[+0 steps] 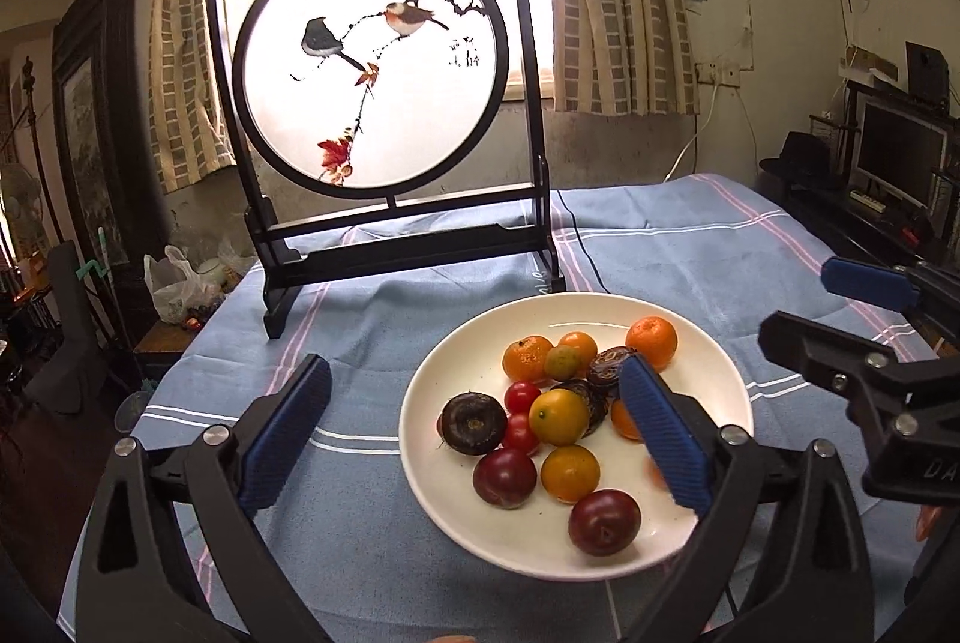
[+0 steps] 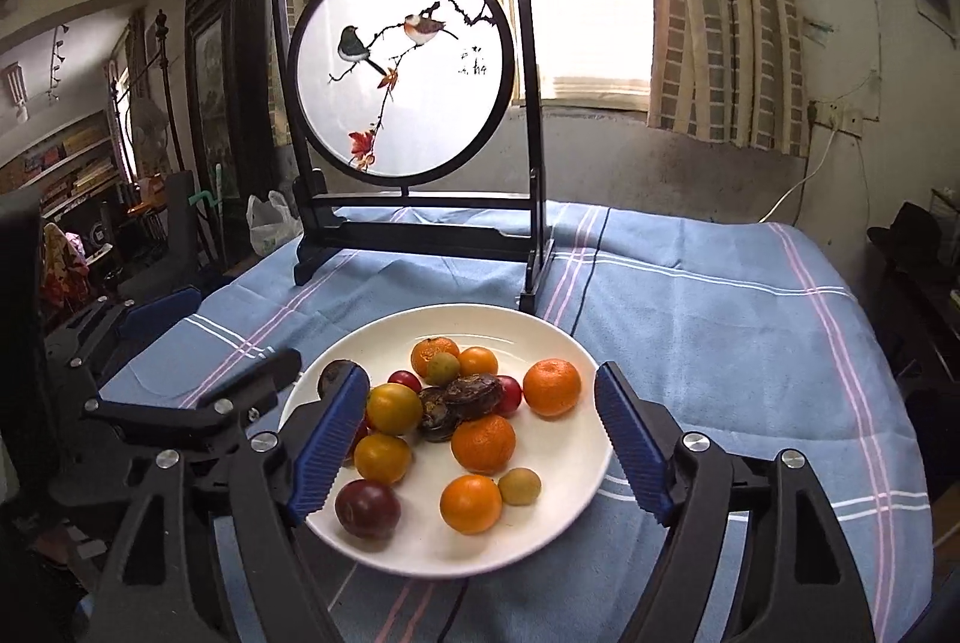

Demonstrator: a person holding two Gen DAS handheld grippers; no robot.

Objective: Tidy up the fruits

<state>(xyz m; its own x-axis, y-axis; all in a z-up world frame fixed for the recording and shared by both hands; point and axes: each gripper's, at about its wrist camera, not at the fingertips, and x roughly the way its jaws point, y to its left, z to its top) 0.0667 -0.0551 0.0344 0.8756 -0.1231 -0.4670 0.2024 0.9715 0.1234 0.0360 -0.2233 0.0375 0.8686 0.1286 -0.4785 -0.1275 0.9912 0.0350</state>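
Note:
A white plate (image 1: 456, 499) (image 2: 558, 343) sits on the blue tablecloth and holds several fruits: mandarins (image 1: 651, 340) (image 2: 552, 386), yellow-orange fruits (image 1: 558, 416) (image 2: 393, 408), dark red plums (image 1: 604, 522) (image 2: 367, 509), cherry tomatoes (image 1: 522, 396) (image 2: 404, 380) and dark brown water chestnuts (image 1: 472, 422) (image 2: 473, 392). My left gripper (image 1: 474, 427) is open and empty, above the plate's left half. My right gripper (image 2: 483, 454) is open and empty, its fingers on either side of the plate. The right gripper also shows in the left wrist view (image 1: 840, 319), the left gripper in the right wrist view (image 2: 198, 337).
A dark wooden stand with a round bird painting (image 1: 372, 66) (image 2: 402, 66) stands on the blue striped tablecloth (image 1: 690, 247) (image 2: 720, 319) behind the plate. A black cable (image 1: 585, 247) runs over the cloth. A plastic bag (image 1: 177, 283) sits beyond the table's left edge.

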